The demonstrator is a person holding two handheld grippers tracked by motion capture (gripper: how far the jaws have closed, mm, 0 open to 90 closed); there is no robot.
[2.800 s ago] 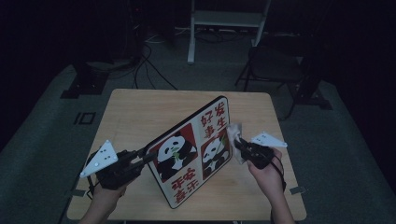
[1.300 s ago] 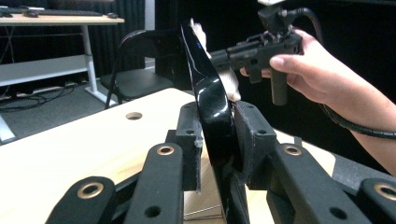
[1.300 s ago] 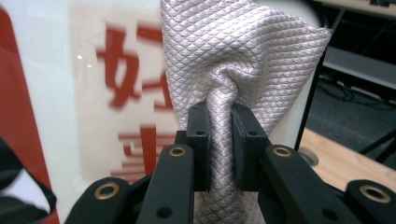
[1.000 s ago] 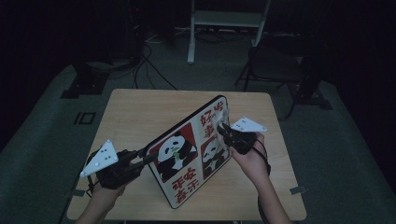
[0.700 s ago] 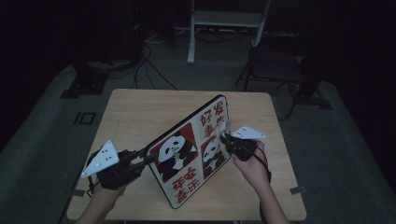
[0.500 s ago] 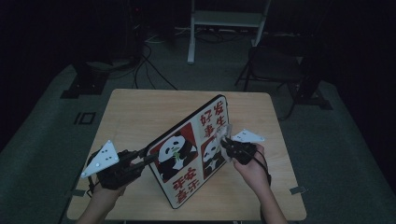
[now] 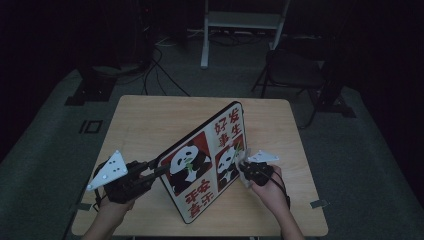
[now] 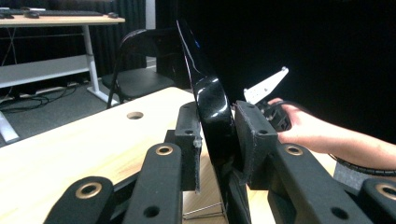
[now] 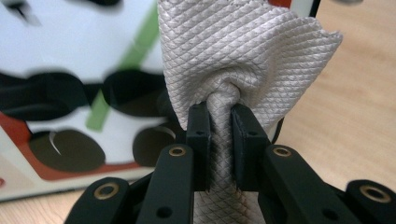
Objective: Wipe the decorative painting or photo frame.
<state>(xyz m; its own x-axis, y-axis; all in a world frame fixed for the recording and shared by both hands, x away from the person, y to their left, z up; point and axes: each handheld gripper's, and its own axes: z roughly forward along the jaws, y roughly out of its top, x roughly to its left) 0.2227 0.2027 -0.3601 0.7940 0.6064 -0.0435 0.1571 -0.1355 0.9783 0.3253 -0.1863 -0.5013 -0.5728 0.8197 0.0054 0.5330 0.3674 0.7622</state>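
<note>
A panda picture board with red and white panels stands tilted on its edge on the wooden table. My left gripper is shut on the board's left edge, which runs as a black glossy rim between the jaws. My right gripper is shut on a bunched pale grey cloth. The cloth presses against the board's printed face near its lower right panel. The cloth looks small in the high view.
A black folding chair and a white desk frame stand beyond the table's far edge. Cables lie on the dark floor at the back left. The table has a round hole in its top.
My right gripper with the cloth has moved down the board's face from near the upper right panel toward the lower one. The left gripper has kept its hold in place.
</note>
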